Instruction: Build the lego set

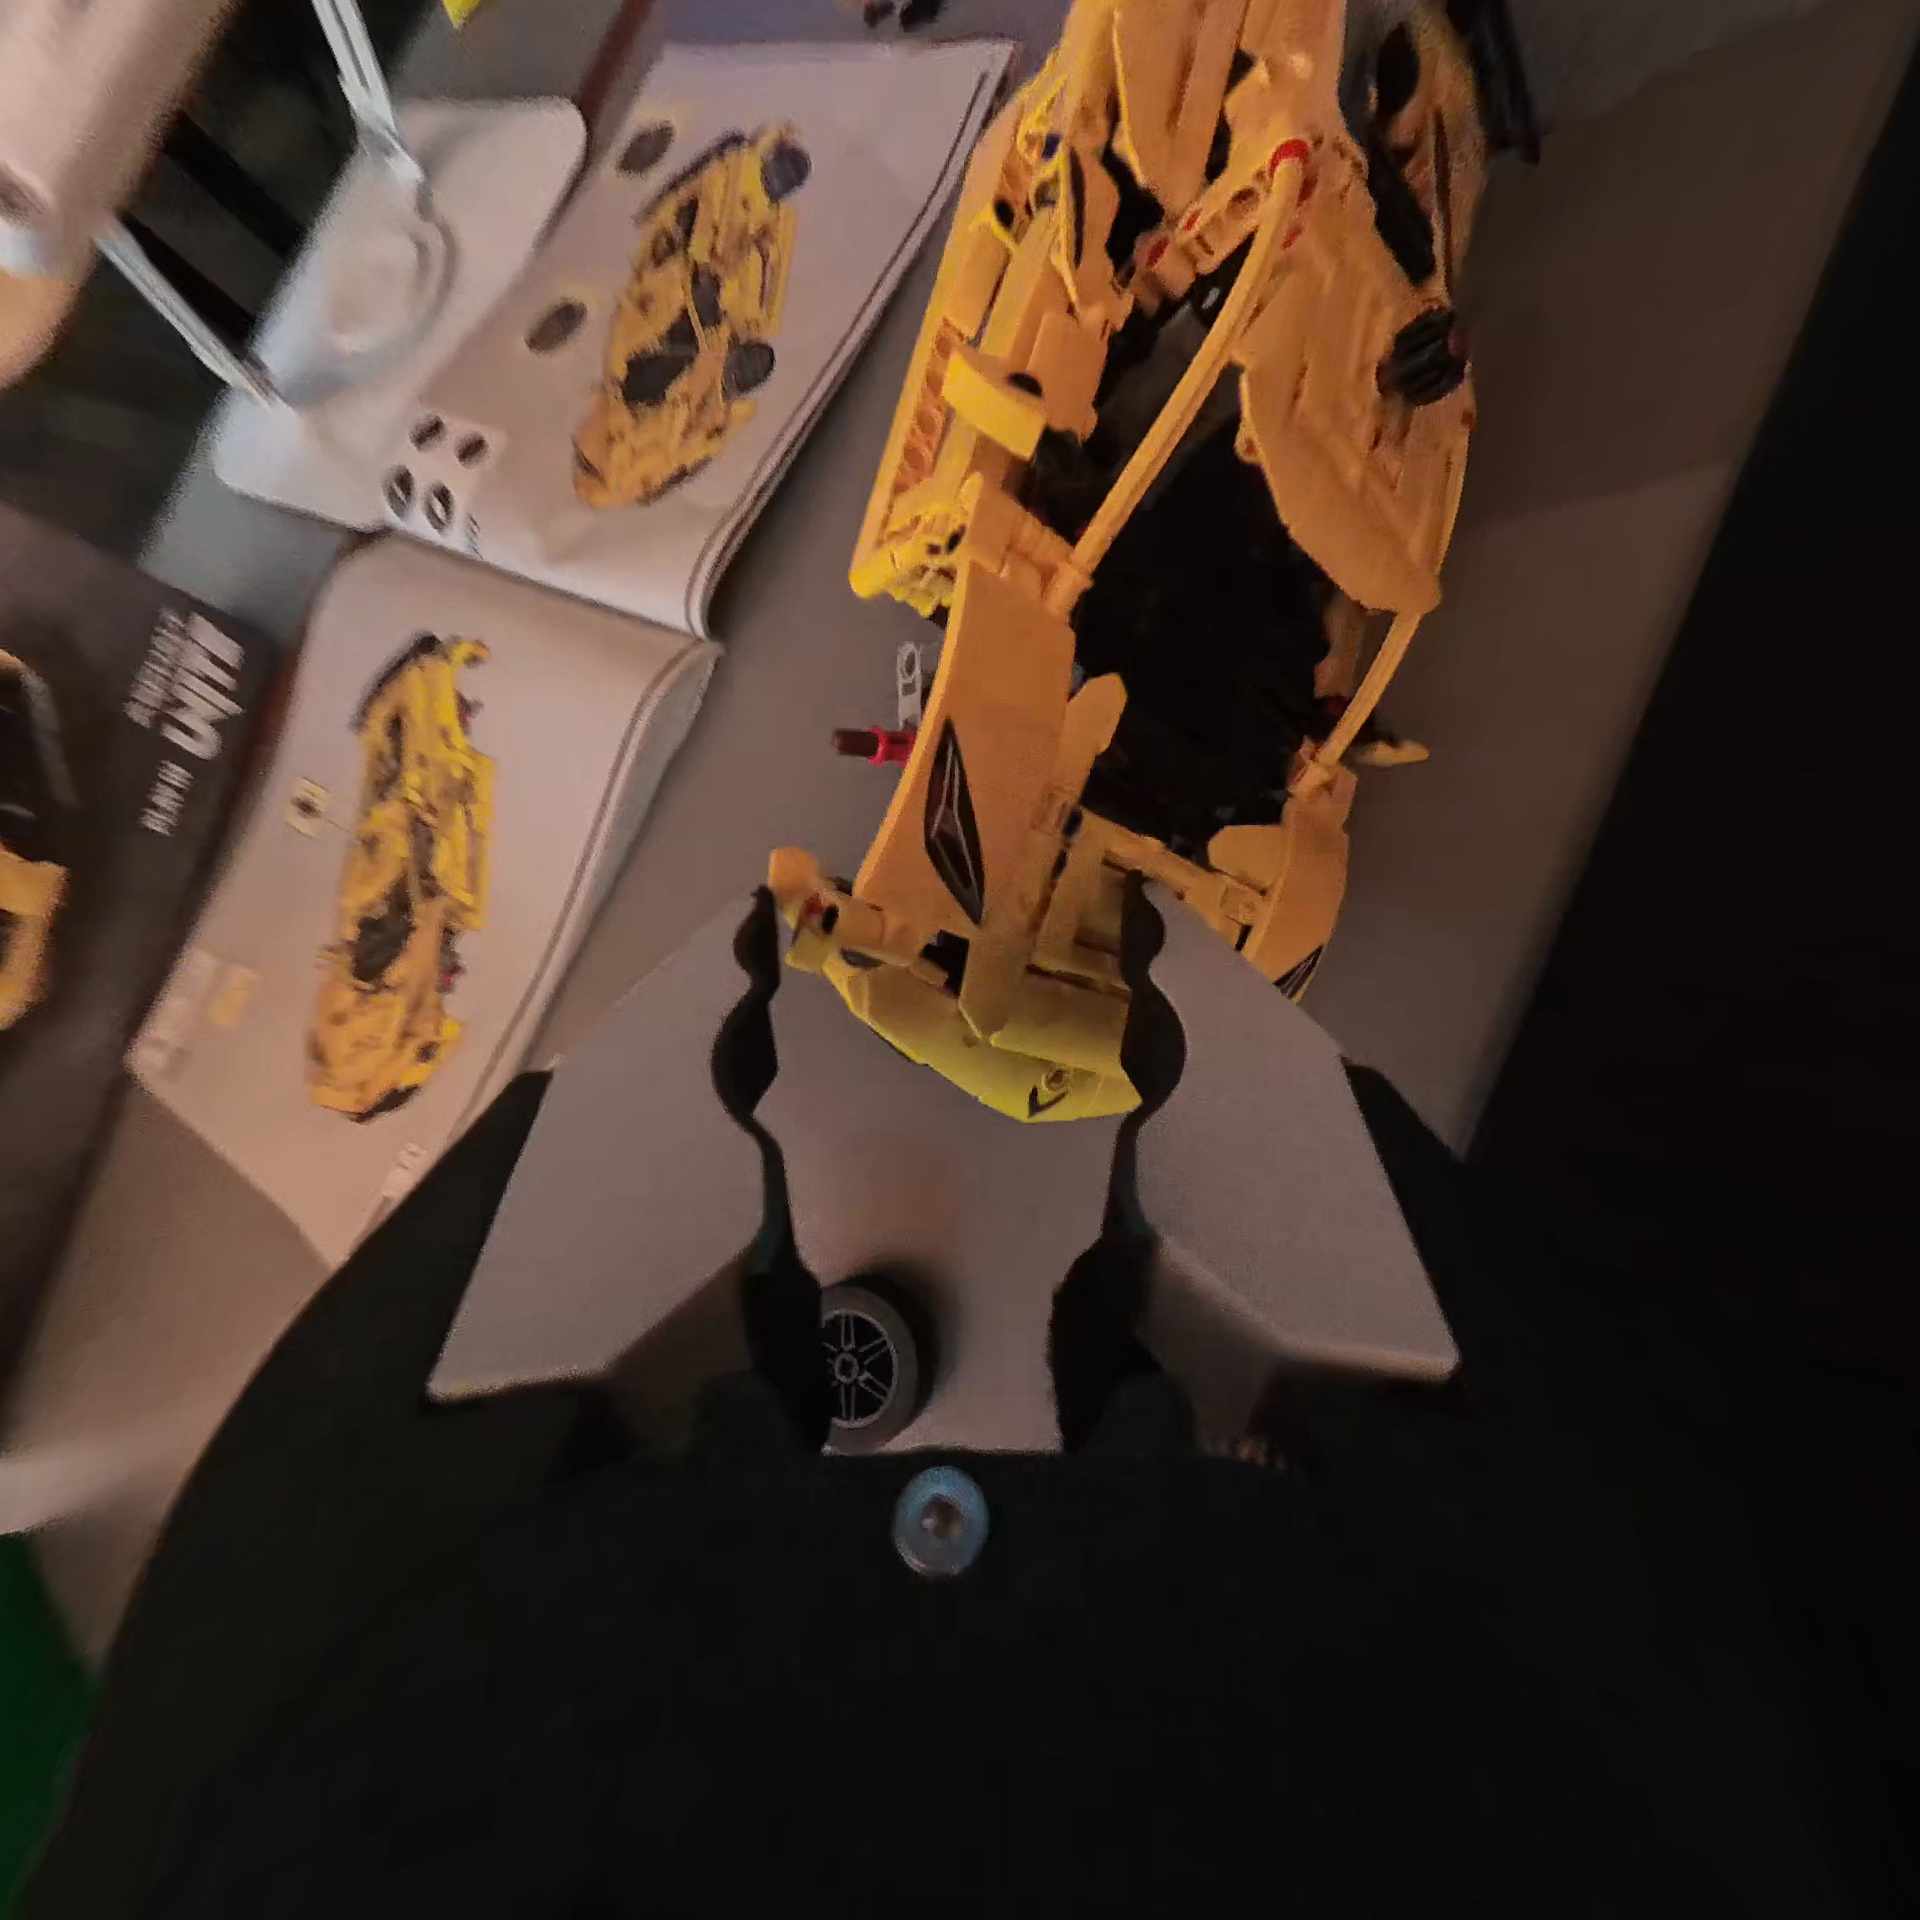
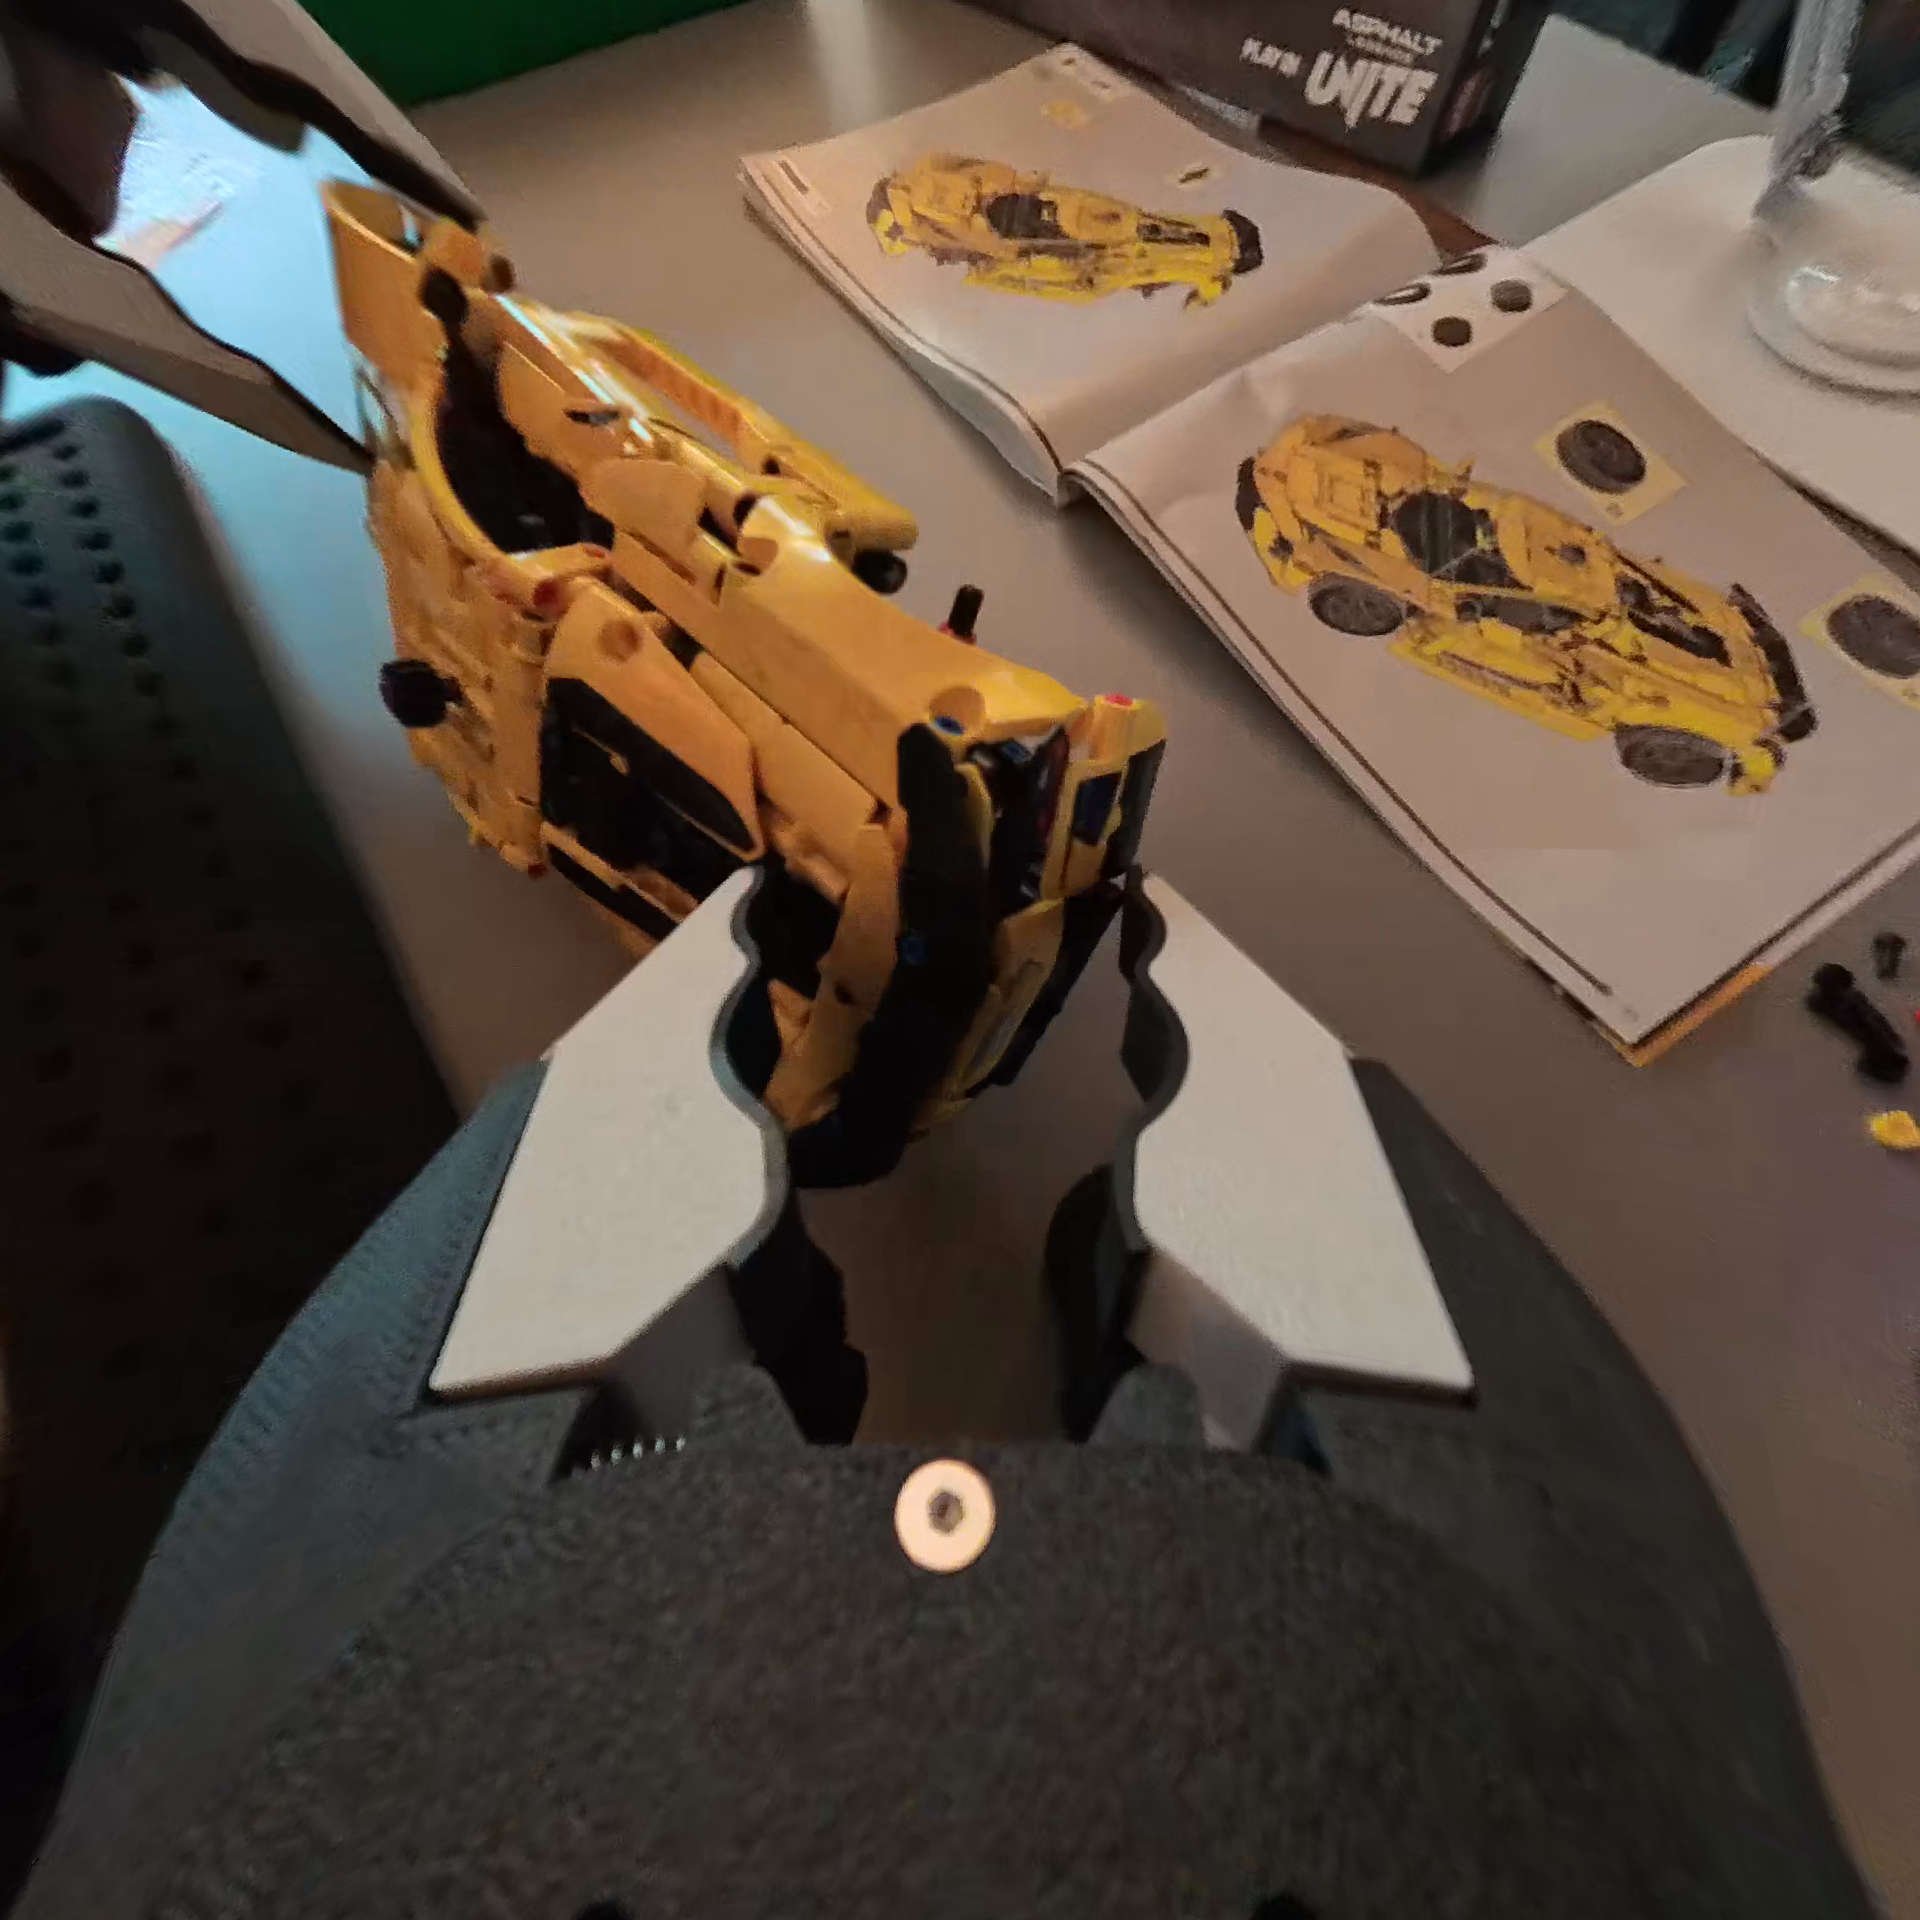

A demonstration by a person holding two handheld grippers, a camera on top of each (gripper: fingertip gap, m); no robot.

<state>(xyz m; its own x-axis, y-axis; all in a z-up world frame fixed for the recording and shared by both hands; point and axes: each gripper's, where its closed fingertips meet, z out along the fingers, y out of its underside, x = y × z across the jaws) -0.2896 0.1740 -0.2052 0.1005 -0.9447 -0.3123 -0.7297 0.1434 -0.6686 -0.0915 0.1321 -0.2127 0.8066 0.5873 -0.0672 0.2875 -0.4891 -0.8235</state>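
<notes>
Yellow brick-built sports car (image 2: 665, 665), partly finished and without wheels, is seen lifted and tilted above a grey tabletop (image 2: 1247, 1247), held at both ends. In the right wrist view, the right claw (image 2: 940, 925) is pinching the car's near end, its grey fingers (image 2: 644, 1153) pressed against black and yellow bodywork on either side. At the upper left of that view, the left claw (image 2: 405, 332) is seen closed around the car's far end. In the left wrist view, the same left claw (image 1: 951, 940) is shown gripping a yellow end section of the car (image 1: 1164, 468), which stretches away from the camera with its dark open interior visible. A red and black pin (image 1: 873, 743) is seen sticking out from the car's side. A loose grey spoked wheel (image 1: 868, 1361) is seen on the tabletop below, between the bases of the left claw's fingers. An open instruction booklet (image 2: 1351, 540) with pictures of the yellow car is laid flat on the tabletop to the right of the car. Behind it, a dark box (image 2: 1382, 83) is placed, and a clear glass jar (image 2: 1839, 208) is seen at the upper right edge. Small loose black pieces (image 2: 1860, 1013) and a yellow piece (image 2: 1893, 1127) are scattered near the booklet's lower corner.
</notes>
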